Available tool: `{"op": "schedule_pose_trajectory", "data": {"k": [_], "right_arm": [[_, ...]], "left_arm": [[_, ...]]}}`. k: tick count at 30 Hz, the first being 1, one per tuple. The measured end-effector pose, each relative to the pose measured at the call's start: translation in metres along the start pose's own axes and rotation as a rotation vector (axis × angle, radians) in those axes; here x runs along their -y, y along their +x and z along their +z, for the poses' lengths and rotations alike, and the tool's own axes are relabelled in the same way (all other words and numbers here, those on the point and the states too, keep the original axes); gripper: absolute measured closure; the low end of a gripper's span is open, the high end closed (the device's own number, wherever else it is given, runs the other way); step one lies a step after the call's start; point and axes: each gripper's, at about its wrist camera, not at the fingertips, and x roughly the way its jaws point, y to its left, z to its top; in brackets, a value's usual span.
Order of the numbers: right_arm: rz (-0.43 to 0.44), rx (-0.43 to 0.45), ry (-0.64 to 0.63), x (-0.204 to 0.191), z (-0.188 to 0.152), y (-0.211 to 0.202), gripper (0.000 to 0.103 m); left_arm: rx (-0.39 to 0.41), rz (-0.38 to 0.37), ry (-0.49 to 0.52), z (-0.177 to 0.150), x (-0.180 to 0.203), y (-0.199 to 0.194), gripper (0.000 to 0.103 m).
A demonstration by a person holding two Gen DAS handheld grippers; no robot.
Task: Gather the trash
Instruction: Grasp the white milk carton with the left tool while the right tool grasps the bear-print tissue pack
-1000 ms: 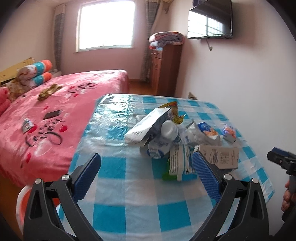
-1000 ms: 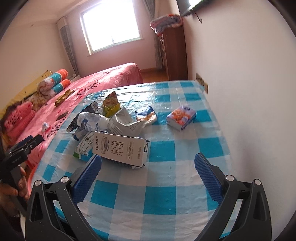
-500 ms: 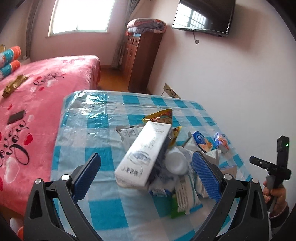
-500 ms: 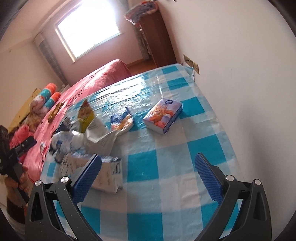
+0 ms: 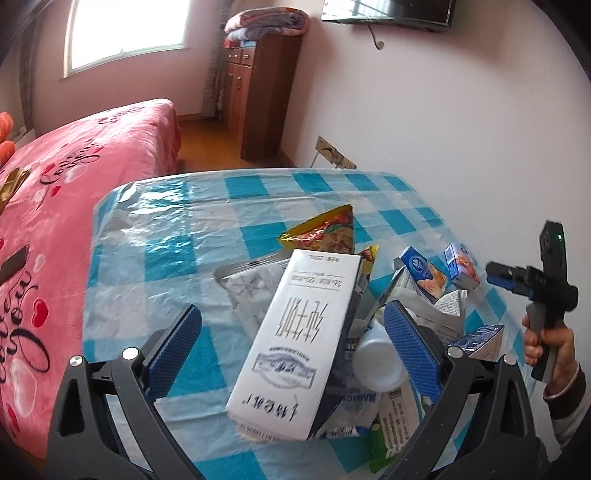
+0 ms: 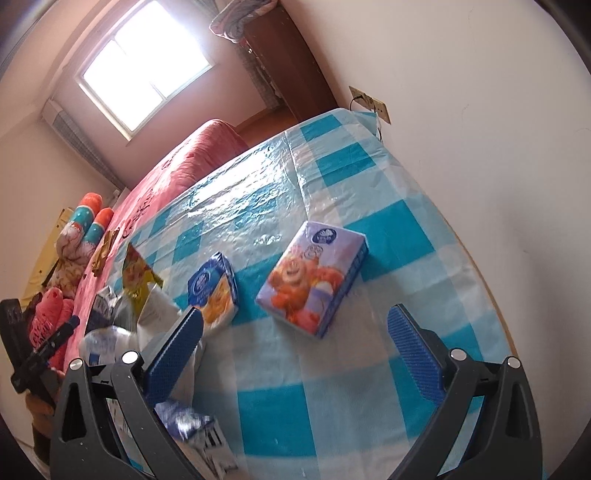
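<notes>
Your left gripper (image 5: 291,347) hangs over the table with its blue-padded fingers (image 5: 176,343) spread wide and gripping nothing, and your right gripper (image 6: 295,347) is spread just as wide and just as empty. Both hover above a blue-and-white checked tablecloth (image 5: 184,229) under a glossy plastic sheet, on a table pushed against a pale wall (image 5: 461,129). Beyond the table's far edge sits a bed with a pink blanket (image 5: 74,177); past it you have a bright window (image 5: 125,29), a dark wooden cabinet (image 5: 262,99) with folded bedding on top, and a wall-mounted television (image 5: 388,11). In the left wrist view, a tall white milk carton (image 5: 295,347) lies tilted between your spread fingers, resting on top of the trash pile; it has dark printed characters and a blue emblem. Just beside the right-hand finger you see a white bottle (image 5: 376,362), with crumpled wrappers beneath and a yellow-red snack bag (image 5: 325,232) behind the carton. In the right wrist view, a small cartoon-printed carton (image 6: 314,280) lies flat ahead of your fingers, roughly centred between them and apart from the pile. A blue-and-orange carton (image 6: 216,291) lies near the left-hand finger. Your right hand (image 5: 550,343) holds its gripper's handle at the table's right edge.
</notes>
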Motion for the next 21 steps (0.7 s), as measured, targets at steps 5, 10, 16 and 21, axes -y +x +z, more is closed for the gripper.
{"op": "schedule_pose_trajectory", "data": {"k": [5,10,16,21], "right_arm": [[-0.019,-0.006,-0.014,-0.002,0.006,0.012,0.004],[-0.034,-0.009,-0.021,-0.002,0.009,0.021,0.005],[-0.041,-0.016,-0.035,-0.004,0.011,0.029,0.005],[-0.051,-0.022,-0.042,-0.004,0.012,0.035,0.006]], "left_arm": [[-0.035,0.005,0.021,0.001,0.004,0.015,0.004],[-0.046,-0.017,-0.032,0.003,-0.005,0.021,0.007],[-0.08,-0.034,-0.095,0.004,-0.014,0.03,0.024],[-0.113,-0.051,-0.145,0.001,-0.017,0.037,0.031]]}}
